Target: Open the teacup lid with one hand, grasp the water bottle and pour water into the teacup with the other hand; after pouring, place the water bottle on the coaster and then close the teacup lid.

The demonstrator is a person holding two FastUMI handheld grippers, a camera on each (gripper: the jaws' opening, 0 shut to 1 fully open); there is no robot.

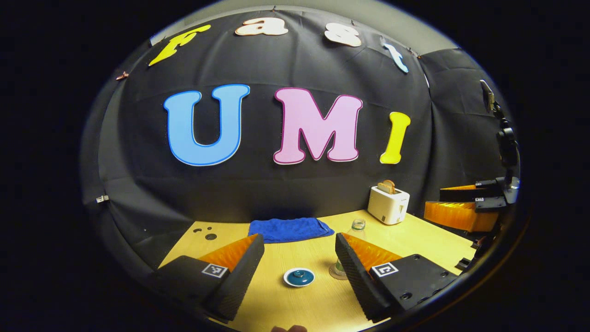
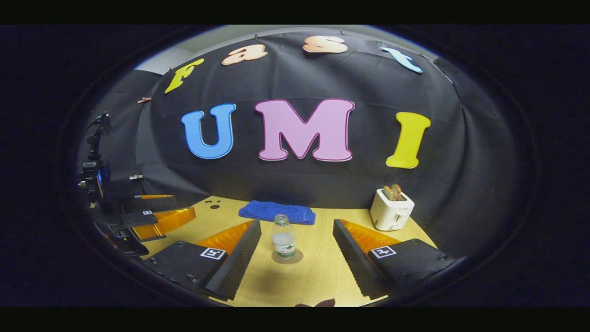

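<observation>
Both my sets of jaws stand released, gripping nothing. My left gripper (image 1: 299,246) looks down on the lidded teacup (image 1: 298,277), which sits toward the near edge of the table (image 1: 415,230). My right gripper (image 2: 295,237) frames the water bottle (image 2: 283,241), upright on its coaster (image 2: 295,258) mid-table, in front of the blue cloth (image 2: 276,210) at the far edge. My worry: the lid's knob is small, so a closing pinch off-centre could slip and skate the cup; a high grip could tip the bottle.
</observation>
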